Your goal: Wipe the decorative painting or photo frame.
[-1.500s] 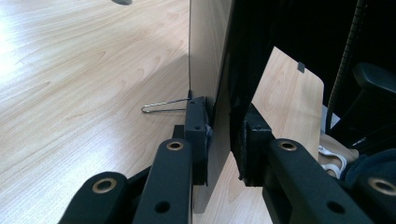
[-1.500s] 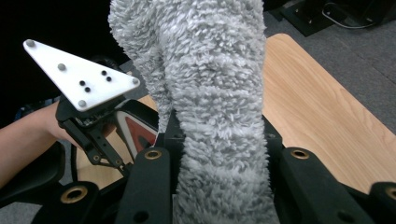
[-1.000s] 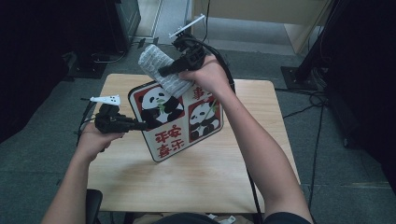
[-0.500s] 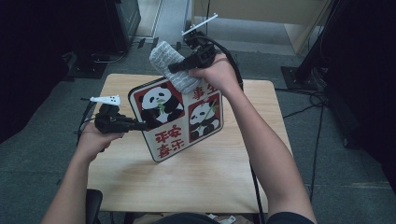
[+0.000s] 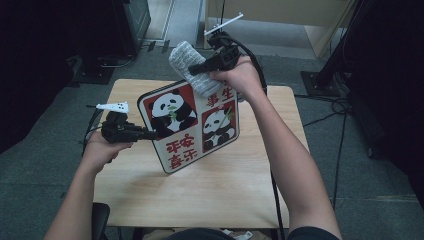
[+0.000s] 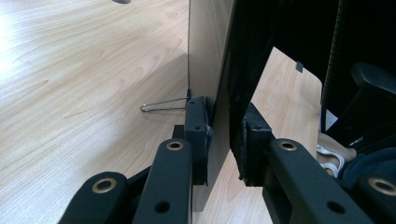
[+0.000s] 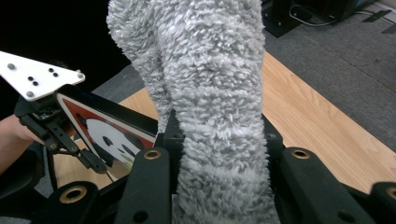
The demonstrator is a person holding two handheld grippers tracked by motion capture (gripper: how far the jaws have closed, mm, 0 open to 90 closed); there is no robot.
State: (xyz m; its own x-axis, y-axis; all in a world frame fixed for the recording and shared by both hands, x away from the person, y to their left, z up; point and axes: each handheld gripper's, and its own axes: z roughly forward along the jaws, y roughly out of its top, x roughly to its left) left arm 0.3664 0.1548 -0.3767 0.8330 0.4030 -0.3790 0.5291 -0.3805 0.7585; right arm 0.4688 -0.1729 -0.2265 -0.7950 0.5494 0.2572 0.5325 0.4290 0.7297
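While the left gripper (image 5: pixel 150 133) stayed at the left edge of the sign (image 5: pixel 192 127), its jaws were clamped shut on that edge, pads pressed against front and back faces. In the left gripper view the sign (image 6: pixel 208 51) ran edge-on between the pads, the left gripper (image 6: pixel 223 135) biting its lower part, with a thin wire loop (image 6: pixel 163 105) sticking out of the sign's back side, just beside the left pad.

Sign was a square board with a black rim, two panda panels and red characters. It was held tilted above the table (image 5: pixel 225 192), lower corner toward the person, top right corner up under the cloth. Couldn't tell whether the lower corner touched the table.

The left hand (image 5: pixel 100 150) sat left of the sign, forearm coming in from below.

At the sign's top right corner, the right gripper (image 5: pixel 192 70) was closed tight on a grey fluffy cloth (image 5: pixel 192 67). The cloth hung down over the sign's upper right panel, touching its face. In the right gripper view the cloth (image 7: pixel 210 93) was squeezed between the jaws of the right gripper (image 7: pixel 217 154) and stood up past them; the sign (image 7: pixel 112 133) lay left of it, and the left gripper (image 7: pixel 51 121) with its white plate sat farther left again.

The right hand (image 5: pixel 240 77) was just right of the cloth, above the sign's top edge.
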